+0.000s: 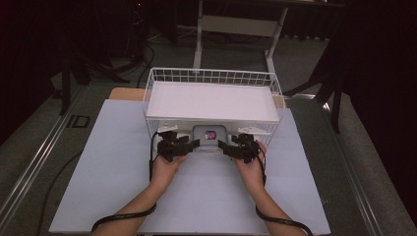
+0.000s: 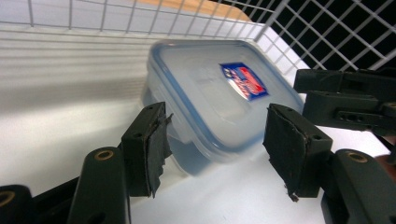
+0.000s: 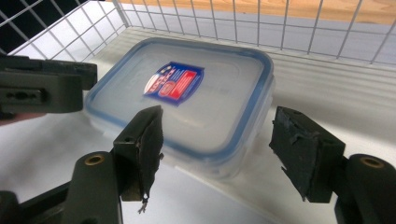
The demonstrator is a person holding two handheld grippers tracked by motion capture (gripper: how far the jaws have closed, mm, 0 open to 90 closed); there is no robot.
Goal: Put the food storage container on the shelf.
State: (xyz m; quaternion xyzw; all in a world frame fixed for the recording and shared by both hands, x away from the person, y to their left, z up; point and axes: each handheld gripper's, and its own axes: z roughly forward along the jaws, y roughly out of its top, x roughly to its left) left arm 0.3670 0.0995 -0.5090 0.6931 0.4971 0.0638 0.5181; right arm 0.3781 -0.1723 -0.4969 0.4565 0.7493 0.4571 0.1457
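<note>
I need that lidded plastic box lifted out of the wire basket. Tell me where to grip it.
Grip the plastic box by its two short ends, one gripper on each, coming in level from the basket's open front: the lid is flat and too wide to span, and wire walls block the other sides.

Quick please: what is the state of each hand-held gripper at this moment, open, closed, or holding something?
Left hand-held gripper: open, its pads apart on either side of a corner of the plastic container, not pressing it.
Right hand-held gripper: open, holding nothing.

Lidded clear container [image 3: 187,100] under wire shelf
</note>
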